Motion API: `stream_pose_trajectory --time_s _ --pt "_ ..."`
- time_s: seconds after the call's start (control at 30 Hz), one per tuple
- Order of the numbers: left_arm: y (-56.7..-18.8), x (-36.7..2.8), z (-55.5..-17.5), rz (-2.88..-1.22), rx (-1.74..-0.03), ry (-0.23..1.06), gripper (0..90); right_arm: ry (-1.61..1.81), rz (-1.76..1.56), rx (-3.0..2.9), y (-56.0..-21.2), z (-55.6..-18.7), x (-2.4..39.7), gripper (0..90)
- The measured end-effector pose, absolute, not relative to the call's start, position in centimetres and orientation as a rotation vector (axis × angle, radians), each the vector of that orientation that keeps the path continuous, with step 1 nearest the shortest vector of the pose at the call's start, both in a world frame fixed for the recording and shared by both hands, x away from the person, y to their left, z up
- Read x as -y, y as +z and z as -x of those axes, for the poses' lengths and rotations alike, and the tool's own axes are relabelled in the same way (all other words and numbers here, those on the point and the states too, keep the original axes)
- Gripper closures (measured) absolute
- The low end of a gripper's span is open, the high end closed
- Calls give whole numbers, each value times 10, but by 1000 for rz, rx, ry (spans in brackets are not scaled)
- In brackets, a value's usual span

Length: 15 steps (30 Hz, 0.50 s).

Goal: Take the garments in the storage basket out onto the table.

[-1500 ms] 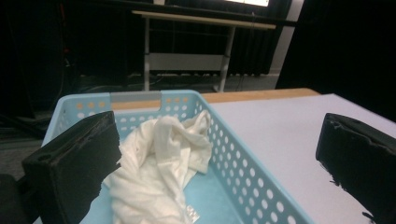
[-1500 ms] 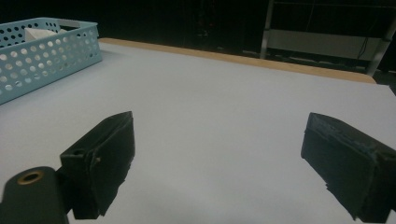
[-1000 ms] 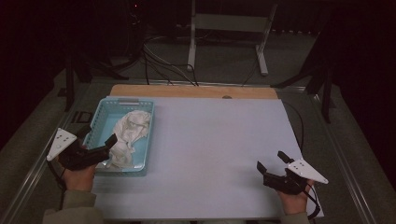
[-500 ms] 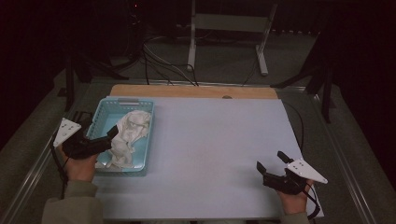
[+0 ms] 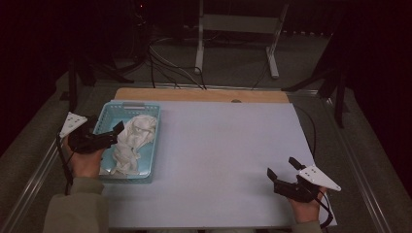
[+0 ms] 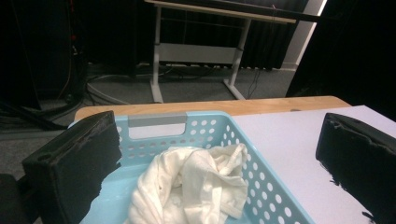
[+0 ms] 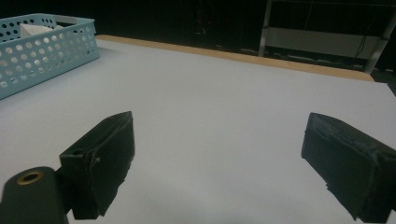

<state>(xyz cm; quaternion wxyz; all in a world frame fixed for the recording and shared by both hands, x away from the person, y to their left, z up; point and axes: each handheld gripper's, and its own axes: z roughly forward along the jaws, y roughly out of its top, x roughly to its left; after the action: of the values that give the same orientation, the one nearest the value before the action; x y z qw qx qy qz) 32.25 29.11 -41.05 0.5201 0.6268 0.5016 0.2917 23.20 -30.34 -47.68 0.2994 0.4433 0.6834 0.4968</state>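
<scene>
- Cloth (image 5: 133, 143), crumpled, lies in our blue basket (image 5: 145, 175) at the desk's left edge.
- Left gripper (image 5: 115, 133): jaws released, beside the cloth, nearer.
- Right gripper (image 5: 281, 170): released, well apart.

Your left gripper (image 6: 219, 163) hangs over the light blue perforated basket (image 6: 261, 186), its two black jaws spread wide: one above the basket's left wall, the other past its right wall, over the pale desk (image 6: 289, 135). Between them a crumpled white cloth (image 6: 191, 186) lies inside the basket. The basket's grey-handled end faces the desk's far wooden edge (image 6: 224, 106).
</scene>
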Motion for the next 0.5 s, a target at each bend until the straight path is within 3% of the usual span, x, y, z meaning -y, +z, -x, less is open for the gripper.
stream_pose_trajectory --time_s 0.5 --pt "-413 -293 -338 -1547 -1231 670 0 1318 -1177 -1818 -477 -232 303 98"
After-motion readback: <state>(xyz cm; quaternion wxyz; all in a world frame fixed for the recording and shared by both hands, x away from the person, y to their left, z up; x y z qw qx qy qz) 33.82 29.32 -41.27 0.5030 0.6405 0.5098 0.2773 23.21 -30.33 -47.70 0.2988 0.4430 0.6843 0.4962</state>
